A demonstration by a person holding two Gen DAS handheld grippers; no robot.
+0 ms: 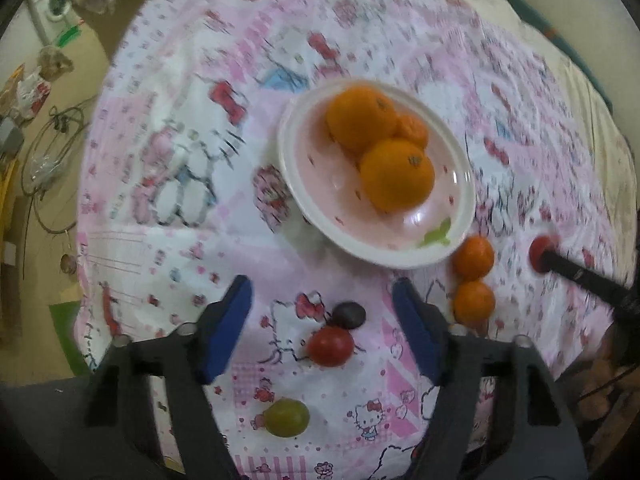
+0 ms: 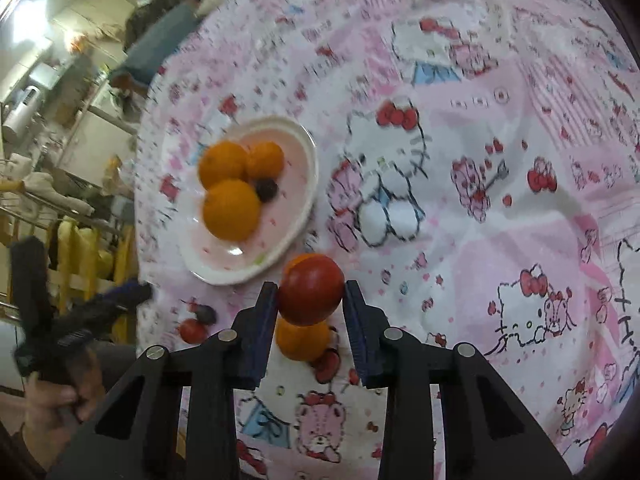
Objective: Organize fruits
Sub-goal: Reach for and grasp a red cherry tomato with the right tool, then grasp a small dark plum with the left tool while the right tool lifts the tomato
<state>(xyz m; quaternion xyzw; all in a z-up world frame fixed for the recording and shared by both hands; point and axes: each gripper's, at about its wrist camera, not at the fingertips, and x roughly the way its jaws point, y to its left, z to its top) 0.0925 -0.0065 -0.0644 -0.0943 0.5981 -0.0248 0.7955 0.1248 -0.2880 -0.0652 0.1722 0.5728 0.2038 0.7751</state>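
Pinching the red tomato (image 2: 311, 295) across its middle, your right gripper (image 2: 310, 300) carries it above the tablecloth (image 2: 500, 240), near the plate (image 2: 298, 136) of oranges (image 2: 231, 210). It looks smooth and soft-skinned, so squeeze gently. Your left gripper (image 1: 322, 300) hangs spread wide and empty over a second small tomato (image 1: 330, 346).

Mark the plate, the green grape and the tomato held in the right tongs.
plate (image 1: 294, 168): left wrist view, bare left inner wall.
green grape (image 1: 287, 417): left wrist view, middle of its skin.
tomato (image 2: 311, 289): right wrist view, centre, between the right tongs' pads.
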